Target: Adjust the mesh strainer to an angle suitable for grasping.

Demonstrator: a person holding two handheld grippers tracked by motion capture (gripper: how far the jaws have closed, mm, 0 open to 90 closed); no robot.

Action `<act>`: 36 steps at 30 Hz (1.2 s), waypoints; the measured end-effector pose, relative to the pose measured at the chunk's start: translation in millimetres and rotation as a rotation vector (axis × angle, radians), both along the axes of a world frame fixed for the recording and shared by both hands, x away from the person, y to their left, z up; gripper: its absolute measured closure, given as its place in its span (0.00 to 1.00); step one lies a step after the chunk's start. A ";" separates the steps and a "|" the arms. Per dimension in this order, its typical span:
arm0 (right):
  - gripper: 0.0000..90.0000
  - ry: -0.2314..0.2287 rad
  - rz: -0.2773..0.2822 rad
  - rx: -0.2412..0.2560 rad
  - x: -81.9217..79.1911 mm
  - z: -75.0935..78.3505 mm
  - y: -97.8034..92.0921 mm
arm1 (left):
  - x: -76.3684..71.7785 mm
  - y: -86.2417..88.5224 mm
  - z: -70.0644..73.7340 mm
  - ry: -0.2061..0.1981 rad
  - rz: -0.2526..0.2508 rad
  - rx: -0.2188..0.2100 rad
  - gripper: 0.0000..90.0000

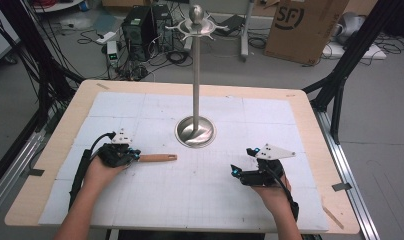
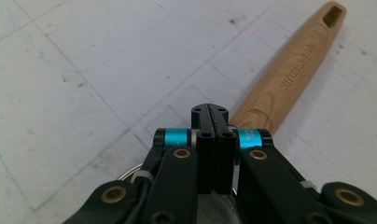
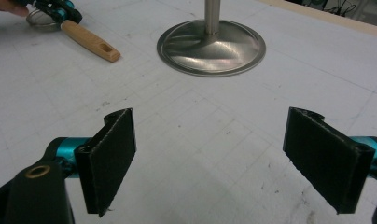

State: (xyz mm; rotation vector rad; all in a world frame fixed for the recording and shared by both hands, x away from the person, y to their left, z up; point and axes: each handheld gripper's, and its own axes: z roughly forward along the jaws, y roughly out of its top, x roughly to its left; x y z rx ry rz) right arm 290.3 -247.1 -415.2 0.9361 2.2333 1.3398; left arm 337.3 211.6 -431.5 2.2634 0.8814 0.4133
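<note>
At the left of the high view, the left claw [image 1: 133, 155] is clamped on the small wire-mesh strainer with a light wooden handle [image 1: 158, 158] (stamped KITCHEN TOOL), lying on the white gridded bench [image 1: 215, 200]; its long axis runs left-right, handle end pointing right toward the steel hook stand [image 1: 195, 131]. Lower right, the right claw [image 1: 243, 161] gapes wide, holding nothing.

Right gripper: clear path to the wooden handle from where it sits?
Probably yes. The right gripper stands open above bare mat, and nothing lies between it and the wooden handle. The stand's base sits off to one side. The left gripper already clamps the handle's far end.
</note>
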 end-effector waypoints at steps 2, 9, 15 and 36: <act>0.18 -0.001 0.002 0.002 -0.3 0.9 0.4 | -5.3 -1.1 1.0 -0.004 -0.010 0.009 1.00; 0.18 -0.007 0.004 0.004 -1.3 1.7 -0.2 | -19.6 2.5 -2.5 0.011 -0.021 -0.044 1.00; 0.18 -0.001 0.009 -0.001 -0.5 0.7 0.9 | -28.0 2.7 -0.9 0.024 -0.039 -0.054 1.00; 0.18 0.008 0.011 -0.009 0.0 -1.1 2.8 | -21.5 -50.1 18.6 -0.031 -0.154 -0.074 1.00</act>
